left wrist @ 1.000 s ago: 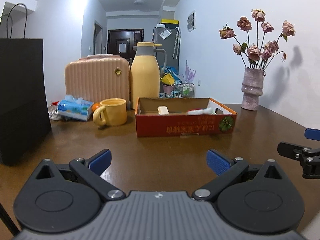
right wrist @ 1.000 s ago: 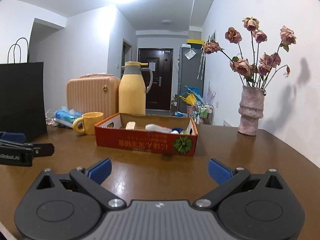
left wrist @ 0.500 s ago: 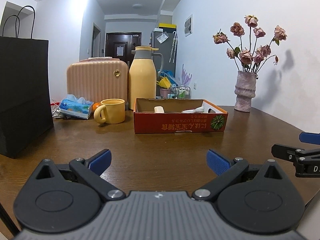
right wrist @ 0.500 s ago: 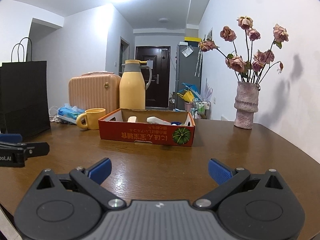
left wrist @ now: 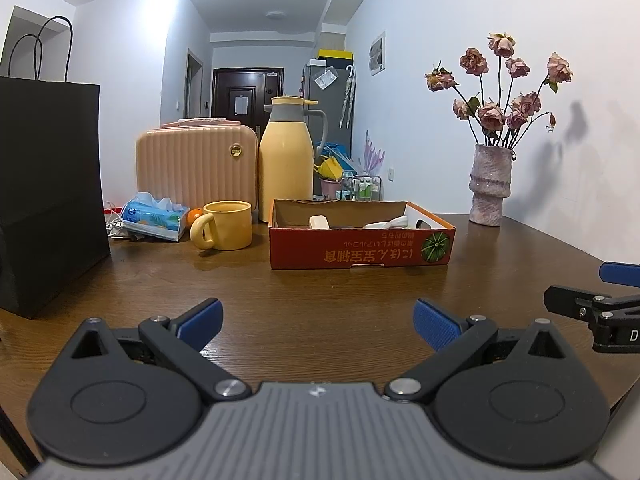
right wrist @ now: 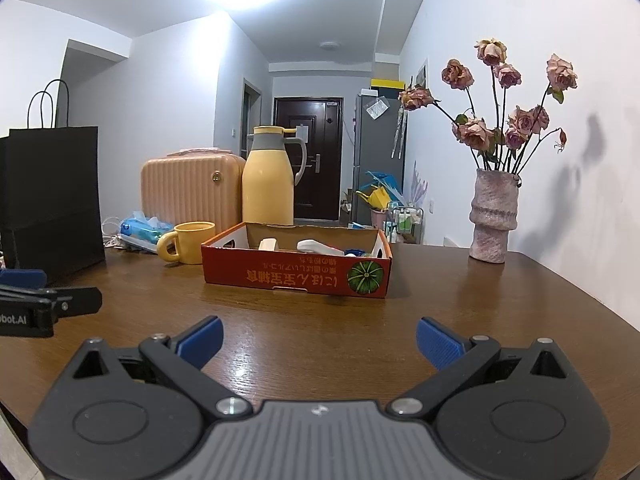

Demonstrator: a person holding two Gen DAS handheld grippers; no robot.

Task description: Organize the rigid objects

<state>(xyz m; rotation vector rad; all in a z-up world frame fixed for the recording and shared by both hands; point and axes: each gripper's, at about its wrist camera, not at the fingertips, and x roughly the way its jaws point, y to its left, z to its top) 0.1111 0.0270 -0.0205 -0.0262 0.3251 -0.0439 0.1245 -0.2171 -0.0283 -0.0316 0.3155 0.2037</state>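
Nearest, the left claw [left wrist: 318, 324] and the right claw [right wrist: 319, 340] both gape wide and empty above the wooden bench [left wrist: 320, 292]. Well ahead of both lies the red cardboard box [left wrist: 362, 246], with white items [left wrist: 386, 224] inside. Beyond stand a yellow mug [left wrist: 226, 226] and thermos jug [left wrist: 286, 160].

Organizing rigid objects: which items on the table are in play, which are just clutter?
In play:
red cardboard box
small white items inside it
left tongs, open, empty
right tongs, open, empty

Likely clutter:
yellow mug
yellow thermos
pink case
tissue pack
black paper bag
vase of dried roses
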